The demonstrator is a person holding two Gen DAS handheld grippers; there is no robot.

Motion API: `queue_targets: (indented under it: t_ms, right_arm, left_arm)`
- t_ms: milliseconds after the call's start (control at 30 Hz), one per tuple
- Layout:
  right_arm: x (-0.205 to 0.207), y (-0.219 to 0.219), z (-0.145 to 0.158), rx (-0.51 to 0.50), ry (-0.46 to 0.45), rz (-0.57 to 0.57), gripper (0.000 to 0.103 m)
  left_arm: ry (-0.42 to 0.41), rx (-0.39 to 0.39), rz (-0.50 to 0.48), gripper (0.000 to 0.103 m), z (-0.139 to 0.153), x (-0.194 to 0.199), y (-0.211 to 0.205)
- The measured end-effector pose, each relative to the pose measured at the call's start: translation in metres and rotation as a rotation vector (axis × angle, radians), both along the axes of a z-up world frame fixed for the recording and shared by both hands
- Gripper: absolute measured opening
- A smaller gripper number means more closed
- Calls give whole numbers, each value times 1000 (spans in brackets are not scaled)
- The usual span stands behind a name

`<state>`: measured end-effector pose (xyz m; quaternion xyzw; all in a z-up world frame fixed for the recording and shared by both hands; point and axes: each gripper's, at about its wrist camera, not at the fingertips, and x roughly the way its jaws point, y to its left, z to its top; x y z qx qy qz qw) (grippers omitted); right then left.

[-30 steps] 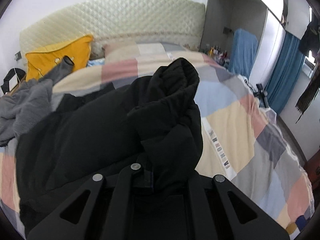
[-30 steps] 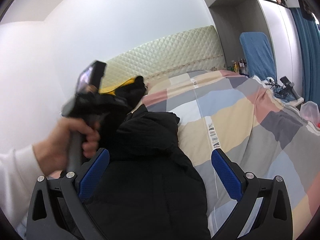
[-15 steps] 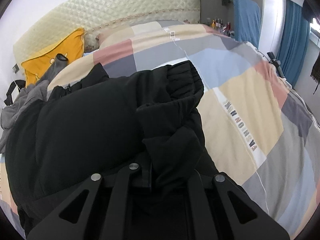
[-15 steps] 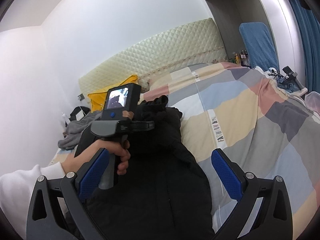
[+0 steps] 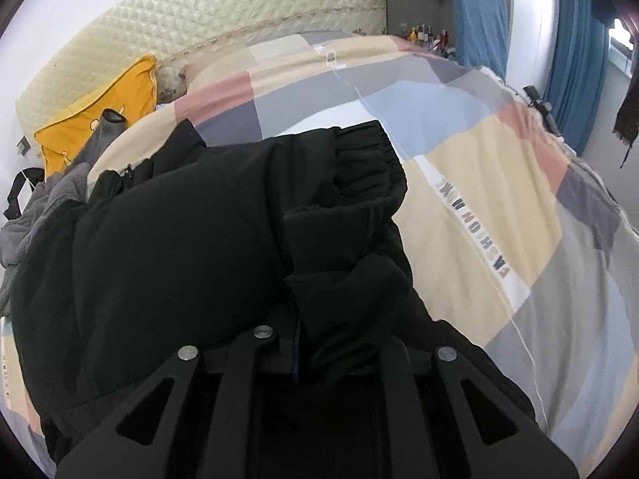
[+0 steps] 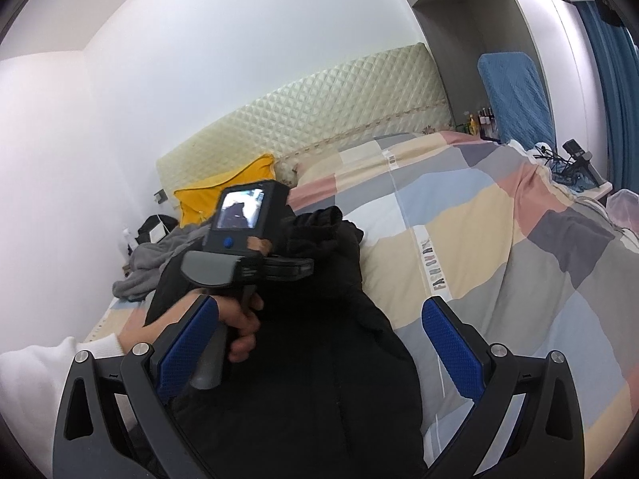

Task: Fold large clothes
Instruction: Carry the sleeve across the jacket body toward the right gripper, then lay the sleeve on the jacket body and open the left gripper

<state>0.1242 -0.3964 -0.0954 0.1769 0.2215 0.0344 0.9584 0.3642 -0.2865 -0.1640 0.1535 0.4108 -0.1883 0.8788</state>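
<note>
- Bedroom: bed [image 5: 499, 183] under a patchwork quilt of cream, pink, grey and pale blue; quilted headboard [image 5: 247, 20] behind; yellow pillow [image 5: 100, 107] and grey garment [image 5: 40, 207] at the head end; blue curtain [image 5: 575, 60] to one side.
- Jacket [image 5: 171, 247]: black, thick, matte, lying on the quilt on the pillow side of the bed, its length running toward the headboard. One sleeve [image 5: 343, 215] was folded over the body, its ribbed, gathered cuff uppermost and bunched, not flat.
- Left gripper [image 5: 297, 355]: pointed steeply down onto the sleeve, jaws nearly together and just starting to part, a ridge of black fabric between them. Whether the pads gripped it could not be told; cloth covered the tips.
- Hand [image 6: 235, 323]: white-sleeved, around the left gripper's handle, seen from the right wrist.
- Right gripper [image 6: 319, 343]: jaws wide apart, blue pads [image 6: 447, 343] clear of any cloth, hovering above the jacket's near end, holding nothing.
- Step in hand, as judged: laying the sleeve down on the body and letting go.
- Handling notes: open fully before lifting away, so the fabric does not drag up with the pads; withdraw straight back. Padding looks springy, so the sleeve would likely need pressing flat, and the cuff smoothing, before the next fold.
</note>
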Motion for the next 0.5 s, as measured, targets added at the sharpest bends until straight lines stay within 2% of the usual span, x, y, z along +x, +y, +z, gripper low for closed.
queue_targets:
  t_ms: [133, 233, 267, 300, 333, 367, 433, 500]
  right_arm:
    - [-1, 1, 0, -10, 5, -10, 103]
    - [0, 1, -1, -26, 10, -21, 103]
    - [0, 2, -1, -34, 12, -23, 103]
    - [1, 3, -1, -44, 14, -25, 103]
    - [1, 5, -1, -48, 15, -23, 103]
    - [1, 6, -1, -51, 15, -20, 103]
    - [2, 10, -1, -63, 19, -13, 103]
    - [2, 13, 0, -76, 21, -10, 103]
  left_arm:
    - [-16, -7, -14, 14, 13, -10, 6]
    - [-2, -26, -15, 20, 21, -17, 13]
    - [17, -38, -14, 30, 23, -18, 16]
    - [35, -46, -15, 51, 24, -20, 18]
    - [47, -55, -16, 65, 26, -23, 21]
    - [38, -64, -24, 87, 29, -29, 24]
    - [-27, -70, -60, 90, 41, -45, 29]
    - [-35, -75, -74, 91, 47, -53, 37]
